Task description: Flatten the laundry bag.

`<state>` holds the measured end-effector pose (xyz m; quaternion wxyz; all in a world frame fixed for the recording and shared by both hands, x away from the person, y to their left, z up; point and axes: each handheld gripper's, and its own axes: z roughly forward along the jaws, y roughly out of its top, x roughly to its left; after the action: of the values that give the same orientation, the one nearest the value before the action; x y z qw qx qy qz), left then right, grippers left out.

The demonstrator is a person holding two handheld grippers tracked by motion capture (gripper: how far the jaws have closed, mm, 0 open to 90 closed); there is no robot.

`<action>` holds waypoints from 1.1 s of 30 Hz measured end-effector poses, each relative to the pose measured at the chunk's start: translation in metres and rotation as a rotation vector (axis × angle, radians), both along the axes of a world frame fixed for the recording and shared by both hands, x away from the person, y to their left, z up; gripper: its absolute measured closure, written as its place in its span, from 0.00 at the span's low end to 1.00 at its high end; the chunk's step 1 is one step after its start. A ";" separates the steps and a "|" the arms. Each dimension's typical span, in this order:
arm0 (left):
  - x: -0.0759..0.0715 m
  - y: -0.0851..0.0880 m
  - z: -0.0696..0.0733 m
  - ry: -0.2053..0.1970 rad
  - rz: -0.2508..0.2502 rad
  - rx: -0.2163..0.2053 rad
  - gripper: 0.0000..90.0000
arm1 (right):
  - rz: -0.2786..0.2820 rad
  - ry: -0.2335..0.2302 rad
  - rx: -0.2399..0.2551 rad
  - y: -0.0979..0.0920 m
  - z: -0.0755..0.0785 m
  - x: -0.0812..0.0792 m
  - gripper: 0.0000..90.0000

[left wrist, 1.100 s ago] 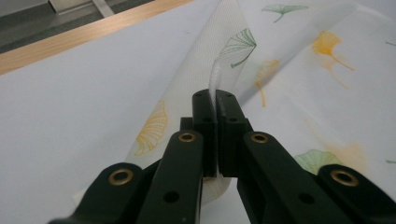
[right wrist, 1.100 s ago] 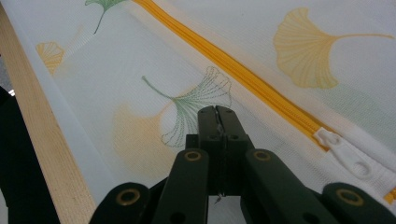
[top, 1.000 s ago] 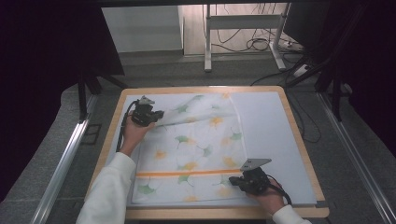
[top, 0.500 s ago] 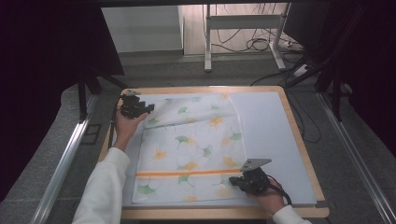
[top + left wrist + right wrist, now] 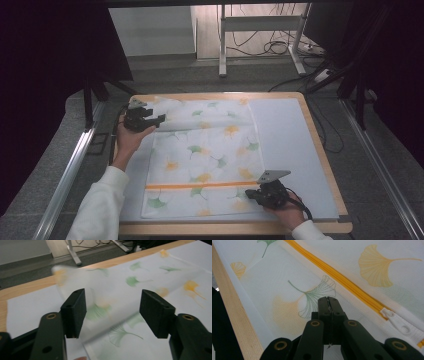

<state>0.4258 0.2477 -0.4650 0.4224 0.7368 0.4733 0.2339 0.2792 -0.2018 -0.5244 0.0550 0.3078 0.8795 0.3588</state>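
- Overhead, the left gripper [image 5: 150, 119] sits near the far left corner of the table [image 5: 320, 135], held by a hand [image 5: 127, 140] whose white-sleeved forearm [image 5: 100, 210] runs up along the table's left side.
- Its jaws stand wide apart and released in the left gripper view, holding nothing; the far left corner of the mesh bag [image 5: 140, 290] lies between and beyond them, blurred and seemingly lifted off the surface.
- Low at the near right, the right gripper [image 5: 252, 195] rests on the bag's near right part, its grey three-cornered plate [image 5: 273, 176] on top, with a hand [image 5: 287, 214] behind it and a cable looping at its right.
- Seen in the right gripper view, the right gripper [image 5: 328, 305] has its jaws clenched together on the mesh bag [image 5: 287, 285], pinching the fabric just short of the orange zipper [image 5: 337, 277]; the white zipper pull [image 5: 397, 321] lies close to the right of the jaws.
- From the high view, the mesh bag [image 5: 205, 155], white with green and yellow ginkgo leaves, lies flat on a pale mat [image 5: 290, 145], covering the left and middle of it.
- Its far edge reaches close to the table's far wooden rim; its near edge lies just inside the mat's near edge.
- Open room is the bare strip of mat right of the bag, running from far rim to near rim.
- No writing or brand mark can be read on the bag or grippers.
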 end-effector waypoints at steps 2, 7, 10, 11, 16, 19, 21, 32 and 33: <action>-0.005 -0.002 -0.003 0.003 -0.023 0.001 0.52 | 0.000 0.001 0.001 0.000 0.000 0.000 0.99; -0.011 -0.009 -0.011 0.031 -0.061 0.007 0.60 | -0.002 0.000 -0.001 0.000 0.000 0.000 0.99; -0.019 -0.013 -0.014 0.040 -0.080 -0.005 0.58 | -0.003 0.001 -0.001 0.000 0.000 0.000 0.99; -0.022 -0.014 -0.014 0.043 -0.086 -0.007 0.56 | -0.003 0.001 -0.001 0.000 0.000 0.000 0.99; -0.038 -0.024 -0.016 0.043 -0.121 0.024 0.51 | -0.002 -0.004 -0.004 0.001 0.000 -0.001 0.99; -0.049 -0.029 -0.016 0.043 -0.138 0.008 0.49 | -0.002 -0.006 -0.008 0.001 0.000 -0.001 0.99; -0.056 -0.033 -0.017 0.041 -0.150 -0.007 0.47 | 0.001 -0.005 -0.009 0.001 0.001 0.000 0.99; -0.086 -0.045 -0.030 0.075 -0.199 -0.003 0.43 | 0.001 0.011 0.000 0.001 0.001 0.002 0.99; -0.088 -0.045 -0.031 0.077 -0.204 -0.009 0.42 | 0.002 0.010 -0.002 0.001 0.001 0.001 0.99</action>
<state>0.3379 0.2026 -0.4959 0.4287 0.7878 0.4126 0.1591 0.2805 -0.2009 -0.5235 0.0507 0.3088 0.8805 0.3562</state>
